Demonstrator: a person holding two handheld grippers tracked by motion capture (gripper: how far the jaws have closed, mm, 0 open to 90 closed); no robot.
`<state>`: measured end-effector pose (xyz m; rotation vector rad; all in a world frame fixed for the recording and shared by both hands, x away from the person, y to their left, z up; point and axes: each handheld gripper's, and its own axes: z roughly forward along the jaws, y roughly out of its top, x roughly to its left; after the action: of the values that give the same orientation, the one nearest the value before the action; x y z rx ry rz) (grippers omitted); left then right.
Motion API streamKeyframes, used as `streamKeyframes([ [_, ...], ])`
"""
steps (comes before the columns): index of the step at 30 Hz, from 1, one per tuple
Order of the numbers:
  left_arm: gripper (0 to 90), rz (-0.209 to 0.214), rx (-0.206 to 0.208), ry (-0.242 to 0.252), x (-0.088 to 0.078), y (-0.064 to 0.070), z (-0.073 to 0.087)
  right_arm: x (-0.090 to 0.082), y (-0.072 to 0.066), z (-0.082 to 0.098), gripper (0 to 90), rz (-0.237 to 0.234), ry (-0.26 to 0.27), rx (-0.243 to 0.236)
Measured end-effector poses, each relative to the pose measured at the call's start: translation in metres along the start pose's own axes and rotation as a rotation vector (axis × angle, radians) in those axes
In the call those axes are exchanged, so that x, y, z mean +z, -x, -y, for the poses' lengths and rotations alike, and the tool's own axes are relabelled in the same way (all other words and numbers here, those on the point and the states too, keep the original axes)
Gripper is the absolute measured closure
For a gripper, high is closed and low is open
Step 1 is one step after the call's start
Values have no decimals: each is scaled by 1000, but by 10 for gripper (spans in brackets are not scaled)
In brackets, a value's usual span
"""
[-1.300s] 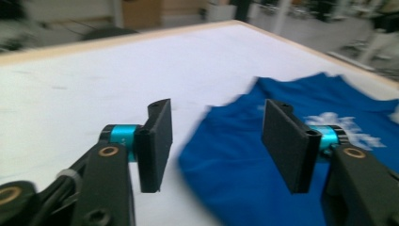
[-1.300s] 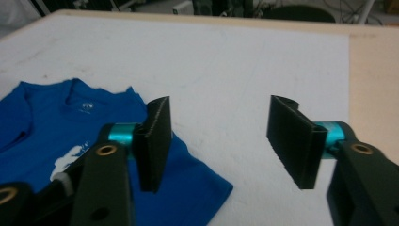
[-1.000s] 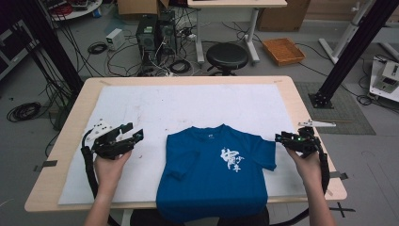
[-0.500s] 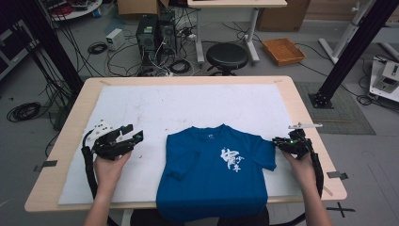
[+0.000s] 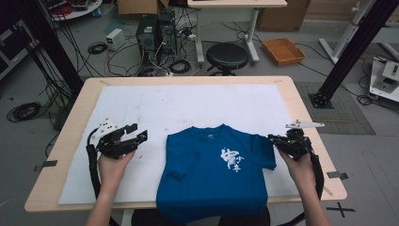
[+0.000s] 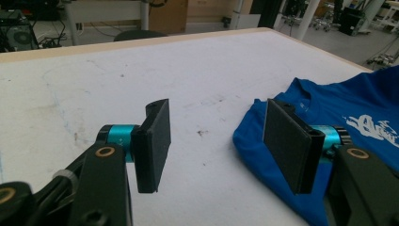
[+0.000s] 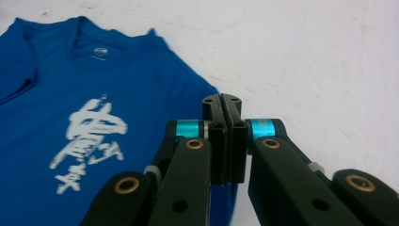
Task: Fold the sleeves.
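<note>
- A blue T-shirt (image 5: 216, 176) lies face up at the near edge of the table (image 5: 70, 122), its hem hanging over that edge.
- The right gripper (image 5: 277, 141) sits at the shirt's sleeve tip by the right edge; its jaws have just been closing and now meet, whether on fabric cannot be told.
- The left gripper (image 5: 136, 133) hovers over the white mat (image 5: 197, 106), jaws wide, empty.
- Beyond the far edge stand a black stool (image 5: 227, 55) and a computer tower (image 5: 147, 36) amid cables.
</note>
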<state>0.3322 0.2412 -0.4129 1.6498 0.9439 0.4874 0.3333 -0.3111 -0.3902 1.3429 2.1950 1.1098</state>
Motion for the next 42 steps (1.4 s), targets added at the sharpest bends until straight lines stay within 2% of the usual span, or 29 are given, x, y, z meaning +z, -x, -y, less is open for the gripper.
streamKeyframes([
  [3,420,7,0,-5,2,1,0,0,-13,-6,899,2,-3,-20],
  [4,420,12,4,-8,3,2,-1,3,-28,-12,899,9,-8,-47],
  [7,420,19,5,-2,3,4,-3,10,-49,-17,899,11,-20,-78],
  [14,420,30,1,-8,4,5,-3,39,-102,-30,895,8,-55,-171],
  [16,420,32,2,-13,6,6,-3,50,-116,-35,890,-9,-60,-196],
  [18,420,35,2,-17,7,7,-2,58,-126,-38,814,-24,-53,-224],
  [19,420,36,2,-18,8,7,-2,60,-128,-40,795,-41,-45,-223],
  [21,420,37,1,-19,8,7,-2,60,-128,-42,778,-50,-30,-216],
  [22,420,39,6,-22,9,8,-2,54,-121,-43,749,-48,5,-208],
  [23,420,40,8,-25,10,8,-2,52,-118,-43,730,-46,12,-210],
  [26,420,44,5,-24,11,10,-2,36,-95,-37,718,-38,50,-159],
  [27,420,44,5,-24,11,10,-2,36,-95,-37,718,-38,50,-159],
  [28,420,46,10,-25,12,11,-2,26,-81,-29,711,-39,66,-139],
  [32,417,45,17,-29,14,14,-2,14,-57,-8,672,-18,77,-104],
  [33,417,45,17,-29,14,14,-2,14,-57,-8,672,-18,77,-104],
  [34,417,39,24,-33,14,15,-3,11,-44,-1,627,-10,104,-65],
  [37,417,5,41,-28,15,18,-4,11,-26,0,550,-17,143,-24],
  [40,417,-13,53,-17,13,21,-7,13,-14,-2,469,-14,185,-15],
  [42,417,-7,52,-25,13,22,-8,15,-8,-4,417,-2,205,-13],
])
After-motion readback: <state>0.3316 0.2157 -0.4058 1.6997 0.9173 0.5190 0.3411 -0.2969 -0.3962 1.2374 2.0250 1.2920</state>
